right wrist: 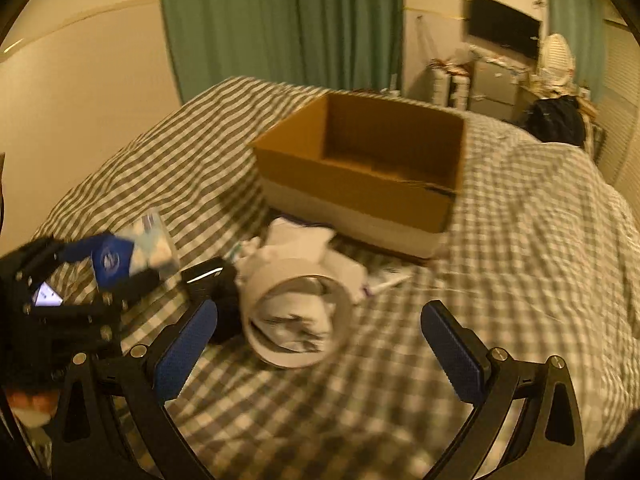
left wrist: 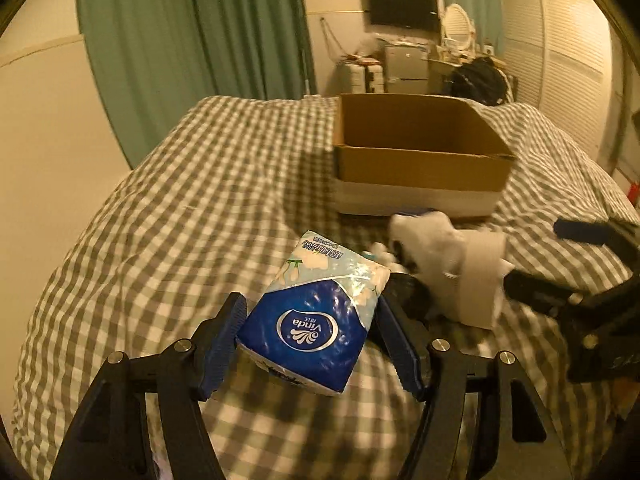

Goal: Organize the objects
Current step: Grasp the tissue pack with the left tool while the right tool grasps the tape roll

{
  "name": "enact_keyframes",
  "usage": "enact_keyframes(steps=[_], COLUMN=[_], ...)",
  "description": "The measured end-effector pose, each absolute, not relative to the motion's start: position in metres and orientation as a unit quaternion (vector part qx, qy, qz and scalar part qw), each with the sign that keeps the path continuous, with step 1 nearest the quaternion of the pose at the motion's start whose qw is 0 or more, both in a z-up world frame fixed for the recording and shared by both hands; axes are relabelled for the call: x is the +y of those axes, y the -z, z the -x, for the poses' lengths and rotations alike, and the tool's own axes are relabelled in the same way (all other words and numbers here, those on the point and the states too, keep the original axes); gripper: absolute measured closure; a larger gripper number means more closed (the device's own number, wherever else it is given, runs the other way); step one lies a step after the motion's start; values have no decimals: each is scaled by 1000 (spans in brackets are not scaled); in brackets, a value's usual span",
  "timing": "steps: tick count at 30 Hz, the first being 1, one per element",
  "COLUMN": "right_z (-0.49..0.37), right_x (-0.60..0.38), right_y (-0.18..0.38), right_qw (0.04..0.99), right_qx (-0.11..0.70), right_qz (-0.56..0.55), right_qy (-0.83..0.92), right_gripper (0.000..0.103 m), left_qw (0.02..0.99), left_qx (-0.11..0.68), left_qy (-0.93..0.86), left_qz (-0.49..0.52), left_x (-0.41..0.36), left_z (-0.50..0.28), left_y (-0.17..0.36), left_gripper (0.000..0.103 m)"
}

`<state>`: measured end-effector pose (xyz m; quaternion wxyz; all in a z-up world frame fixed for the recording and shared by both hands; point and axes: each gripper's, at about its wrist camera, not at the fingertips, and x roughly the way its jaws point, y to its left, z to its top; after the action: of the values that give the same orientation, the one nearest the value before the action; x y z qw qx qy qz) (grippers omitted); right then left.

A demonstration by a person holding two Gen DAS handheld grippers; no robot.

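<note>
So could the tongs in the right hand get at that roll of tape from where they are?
Probably yes: the right tongs stand open, the tape roll lies just ahead between their tips, and nothing blocks the way.

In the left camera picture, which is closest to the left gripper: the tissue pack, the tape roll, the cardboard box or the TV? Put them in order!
1. Tissue pack: right between the left gripper's fingers.
2. Tape roll: a little to the right on the bed, near the right gripper.
3. Cardboard box: farther up the bed, open.
4. TV: on the far wall, behind everything.
</note>
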<state>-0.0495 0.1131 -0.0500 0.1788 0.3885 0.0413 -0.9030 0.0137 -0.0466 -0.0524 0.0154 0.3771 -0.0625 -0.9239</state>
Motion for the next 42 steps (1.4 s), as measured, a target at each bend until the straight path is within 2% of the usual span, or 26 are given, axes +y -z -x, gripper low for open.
enact_keyframes(steps=[11,16,18,22,32,42], right_z=[89,90,87,82,53,33], right_x=[97,96,97,101,116,131], right_y=[99,109,107,101,62,-14], right_qw=[188,197,196,195,175,143], right_qx=[52,46,47,36,27,52], right_qz=[-458,-471,-465,-459,-421,-349], right_qy=[867,858,862,866,889,925], right_gripper=[0,11,19,19,19,19], left_qw=[3,1,0,-3,-15,-35], left_qx=[-52,-52,-52,-52,-54,-63], left_qy=[917,917,917,920,932,942], left_qz=[-396,-396,-396,-389,-357,-327], left_x=[-45,-43,-42,-39,-32,-18], left_z=[-2,-5,-7,-11,-32,-31], left_y=[67,66,63,55,22,-18], left_gripper=[34,34,34,34,34,34])
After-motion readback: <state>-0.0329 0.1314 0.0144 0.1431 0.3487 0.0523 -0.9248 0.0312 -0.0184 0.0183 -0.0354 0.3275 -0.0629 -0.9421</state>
